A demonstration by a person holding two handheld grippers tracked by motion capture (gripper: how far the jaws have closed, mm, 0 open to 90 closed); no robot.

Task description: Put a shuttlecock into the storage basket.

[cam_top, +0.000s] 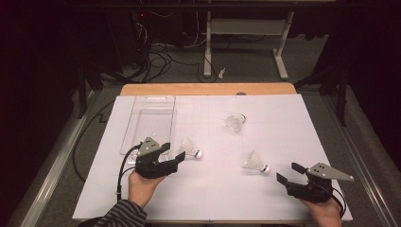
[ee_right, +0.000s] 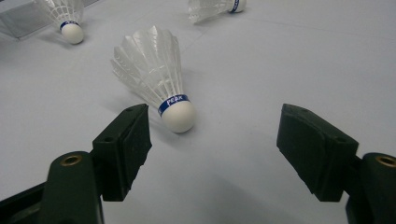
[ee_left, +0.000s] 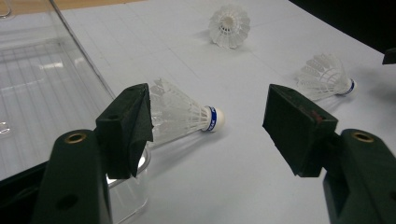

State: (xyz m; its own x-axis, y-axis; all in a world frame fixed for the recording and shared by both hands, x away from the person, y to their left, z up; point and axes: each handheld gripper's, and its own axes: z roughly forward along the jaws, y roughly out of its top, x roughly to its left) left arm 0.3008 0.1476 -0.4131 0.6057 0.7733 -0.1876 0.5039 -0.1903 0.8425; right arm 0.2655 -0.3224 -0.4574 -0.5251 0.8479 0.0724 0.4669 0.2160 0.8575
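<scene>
Left gripper view: shuttlecock [ee_left: 184, 114] between open left gripper [ee_left: 208, 123] jaws.

- Three white shuttlecocks are lying on the sheet: one [cam_top: 190, 149] just beside the tray, one [cam_top: 235, 122] farther back, one [cam_top: 256, 162] toward the right.
- One clear plastic tray [cam_top: 150, 124] is sitting at the left.
- Two black grippers are showing: left gripper [cam_top: 176, 158], right gripper [cam_top: 289, 172].
- One white sheet [cam_top: 283, 123] is covering one wooden table [cam_top: 208, 89].
</scene>
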